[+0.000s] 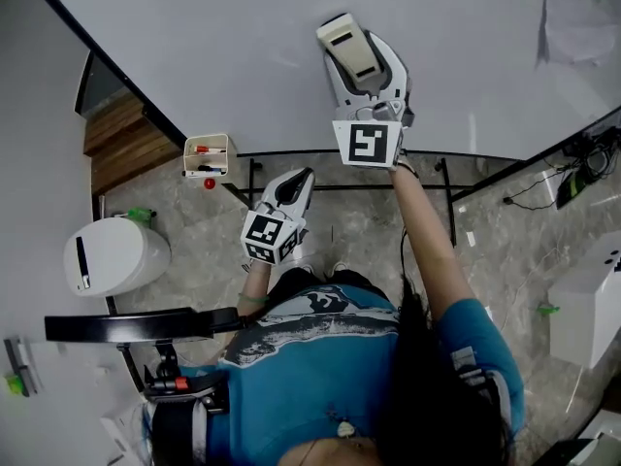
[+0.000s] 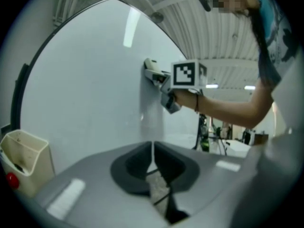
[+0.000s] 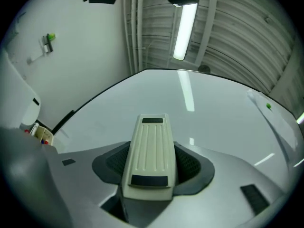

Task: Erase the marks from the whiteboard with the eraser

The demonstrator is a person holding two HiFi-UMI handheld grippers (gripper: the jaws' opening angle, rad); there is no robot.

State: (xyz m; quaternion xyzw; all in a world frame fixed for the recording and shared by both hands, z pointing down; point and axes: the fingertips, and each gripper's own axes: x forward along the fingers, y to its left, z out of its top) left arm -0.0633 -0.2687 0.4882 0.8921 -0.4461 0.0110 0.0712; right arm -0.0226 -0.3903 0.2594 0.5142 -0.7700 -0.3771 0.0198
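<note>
The whiteboard (image 1: 243, 37) stood wide and looked clean to me, with no marks I could make out. The right gripper (image 3: 151, 169) was clamped on the eraser (image 1: 347, 45), up against the board, while the left gripper (image 2: 152, 163) hung low, jaws together on nothing. To wipe well, I reckoned the eraser should sit flat, pressed evenly through overlapping strokes.
</note>
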